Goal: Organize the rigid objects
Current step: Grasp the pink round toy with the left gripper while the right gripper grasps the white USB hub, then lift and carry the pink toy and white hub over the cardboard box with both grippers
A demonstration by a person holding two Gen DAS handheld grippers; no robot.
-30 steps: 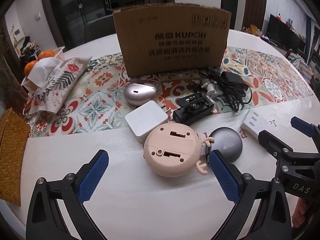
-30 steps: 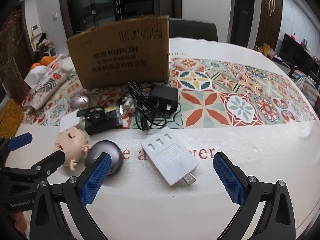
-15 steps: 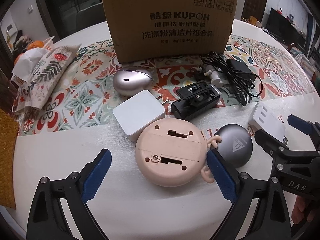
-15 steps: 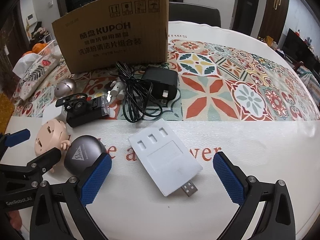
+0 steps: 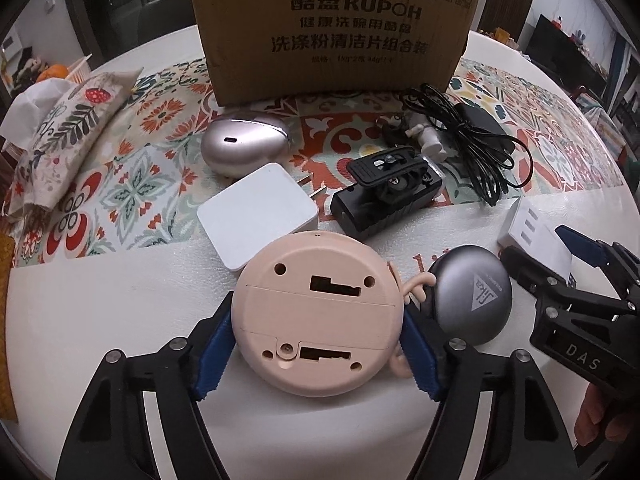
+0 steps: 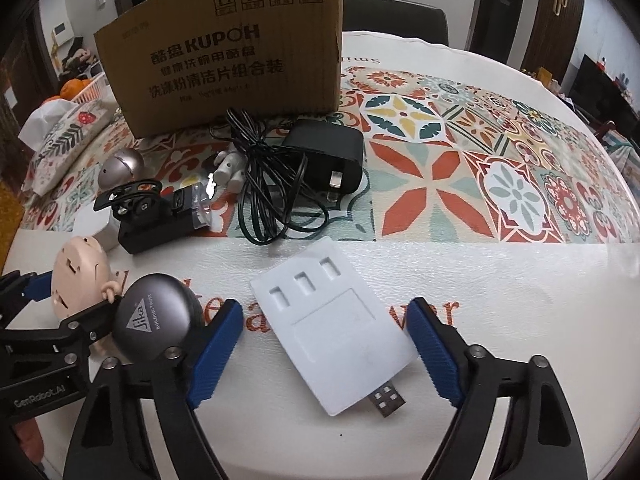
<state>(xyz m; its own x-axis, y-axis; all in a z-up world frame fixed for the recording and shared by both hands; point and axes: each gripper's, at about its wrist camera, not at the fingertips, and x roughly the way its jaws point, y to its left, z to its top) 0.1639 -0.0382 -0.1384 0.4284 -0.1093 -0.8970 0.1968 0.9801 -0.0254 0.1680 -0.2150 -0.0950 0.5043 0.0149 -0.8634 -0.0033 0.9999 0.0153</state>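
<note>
We see left gripper [image 5: 316,344] closing, pads seemingly touching pink round toy [image 5: 320,316]; right gripper [image 6: 326,354] narrowing around white USB hub [image 6: 332,320], both before cardboard box [image 6: 232,56], ready for lifting.

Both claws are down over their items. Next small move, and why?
Probably finish closing, then lift. The left claw, just closing, has its pads at the sides of the pink round toy; the right claw, also closing, straddles the white USB hub with gaps still showing.

pink round toy [image 5: 320,316] face-down | white USB hub [image 6: 332,320] flat, tilted
</note>
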